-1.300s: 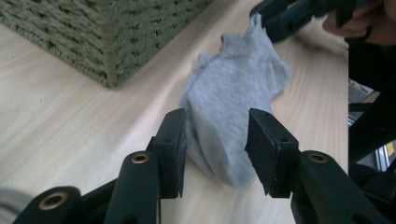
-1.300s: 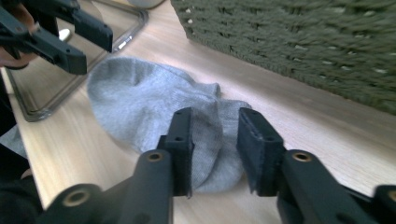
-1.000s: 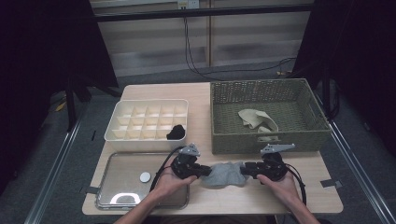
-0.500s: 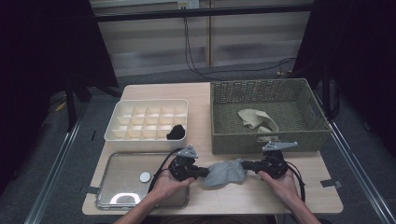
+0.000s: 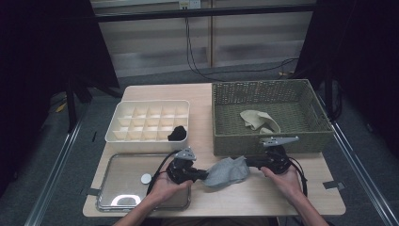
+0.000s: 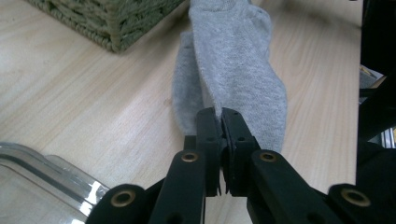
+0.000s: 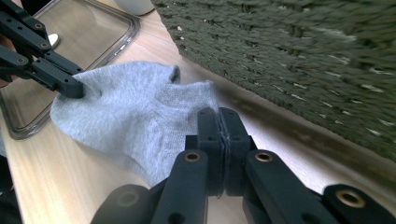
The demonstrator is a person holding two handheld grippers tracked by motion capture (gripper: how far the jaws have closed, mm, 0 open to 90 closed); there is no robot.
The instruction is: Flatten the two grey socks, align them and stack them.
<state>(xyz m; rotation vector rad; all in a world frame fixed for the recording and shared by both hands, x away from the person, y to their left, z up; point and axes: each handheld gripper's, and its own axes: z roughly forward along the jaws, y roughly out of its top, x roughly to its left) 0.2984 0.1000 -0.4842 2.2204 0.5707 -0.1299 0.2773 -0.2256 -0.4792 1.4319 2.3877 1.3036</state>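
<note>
High view: the soft grey ankle sock (image 5: pixel 227 171) lies on the pale wooden table (image 5: pixel 263 197), near edge, just in front of the olive woven rectangular basket (image 5: pixel 270 141) and right of the clear shallow plastic tray (image 5: pixel 117 165). The left gripper (image 5: pixel 203 175) is clamped on the sock's left end and the right gripper (image 5: pixel 248 163) on its right end, so the sock spans between them. A beige sock (image 5: pixel 259 120) already lies in the basket, and a black bundle (image 5: pixel 177 133) occupies a near-right cell of the white compartment box (image 5: pixel 146 123). Judged from this, the grey sock is gripped at both ends but not yet folded or stowed; an empty cell awaits it. Left gripper view: the jaws are closed on the sock's edge (image 6: pixel 233 70), the fabric running away toward the basket corner (image 6: pixel 112 23). Right gripper view: the jaws are closed on the sock's near edge (image 7: pixel 135 116), with the left gripper pinching the far end (image 7: pixel 72 88). The small round item on the tray (image 5: pixel 146 178) cannot be identified, and what the black bundle is stays unclear.
</note>
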